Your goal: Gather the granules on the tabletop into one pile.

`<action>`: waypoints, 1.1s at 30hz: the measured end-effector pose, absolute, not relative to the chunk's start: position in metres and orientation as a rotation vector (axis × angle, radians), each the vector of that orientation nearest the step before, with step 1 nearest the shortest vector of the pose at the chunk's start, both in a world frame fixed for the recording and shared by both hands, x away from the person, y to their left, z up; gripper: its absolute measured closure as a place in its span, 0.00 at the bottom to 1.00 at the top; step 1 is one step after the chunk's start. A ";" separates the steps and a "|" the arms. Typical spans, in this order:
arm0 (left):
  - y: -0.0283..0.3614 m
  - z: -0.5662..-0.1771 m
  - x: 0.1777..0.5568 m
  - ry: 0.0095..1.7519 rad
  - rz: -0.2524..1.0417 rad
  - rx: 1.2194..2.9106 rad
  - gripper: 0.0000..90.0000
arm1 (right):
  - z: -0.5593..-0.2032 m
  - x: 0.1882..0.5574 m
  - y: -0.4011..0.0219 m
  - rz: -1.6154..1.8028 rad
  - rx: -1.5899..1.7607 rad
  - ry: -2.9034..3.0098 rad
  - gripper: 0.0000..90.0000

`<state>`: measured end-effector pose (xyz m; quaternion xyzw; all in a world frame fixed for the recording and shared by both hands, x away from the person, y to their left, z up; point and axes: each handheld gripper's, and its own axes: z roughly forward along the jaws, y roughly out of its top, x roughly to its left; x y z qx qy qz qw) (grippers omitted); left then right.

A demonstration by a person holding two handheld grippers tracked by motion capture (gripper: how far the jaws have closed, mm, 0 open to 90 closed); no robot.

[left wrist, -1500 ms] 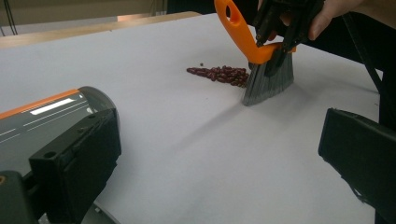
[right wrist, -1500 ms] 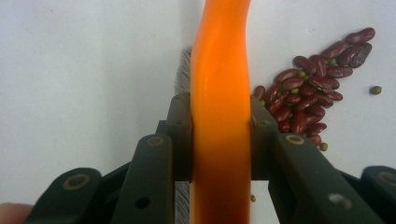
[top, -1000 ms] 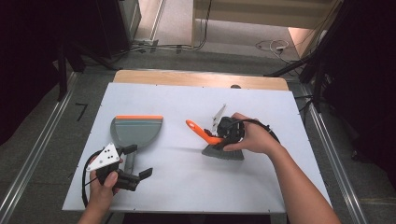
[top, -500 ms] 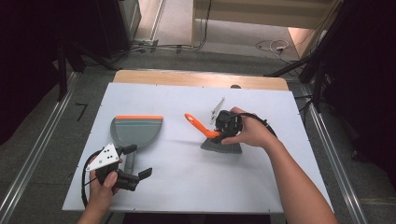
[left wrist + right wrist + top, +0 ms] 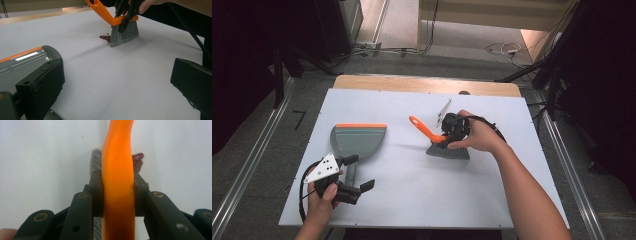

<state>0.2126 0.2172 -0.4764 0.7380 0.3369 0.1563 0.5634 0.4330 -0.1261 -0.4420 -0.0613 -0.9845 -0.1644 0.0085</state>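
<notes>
A: Sweeping has advanced: the right tongs [image 5: 451, 131], clamped on the orange-handled grey-bristled hand brush [image 5: 444, 144], have shifted toward nine o'clock since a second ago.

B: Debris status?

A: The dark red crumbs [image 5: 105, 38] touch the bristles. The left tongs [image 5: 357, 172] stand wide around the grey orange-edged dustpan [image 5: 357, 140] handle on the white worktop [image 5: 412, 190], unmoved.

High view: fixed overhead, looks forward and down on the whole white table [image 5: 422, 190]. Left gripper view: low, near the tabletop, faces across it toward the brush [image 5: 120, 25] farther off. Right gripper view: very close, looks down along the brush's orange handle. All three views share the brush; the dark red debris [image 5: 105, 38] beside its bristles appears in both gripper views.
</notes>
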 end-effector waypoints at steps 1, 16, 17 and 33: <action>0.217 -0.476 0.213 0.794 0.368 1.739 0.00 | -0.442 0.435 -0.126 -0.523 -0.176 -3.091 0.75; 0.218 -0.477 0.213 0.794 0.367 1.737 0.00 | -0.443 0.452 -0.123 -0.530 -0.228 -3.050 0.75; 0.218 -0.477 0.213 0.794 0.367 1.737 0.00 | -0.443 0.452 -0.123 -0.530 -0.236 -3.051 0.75; 0.217 -0.477 0.213 0.792 0.365 1.740 0.00 | -0.444 0.463 -0.124 -0.538 -0.245 -3.054 0.75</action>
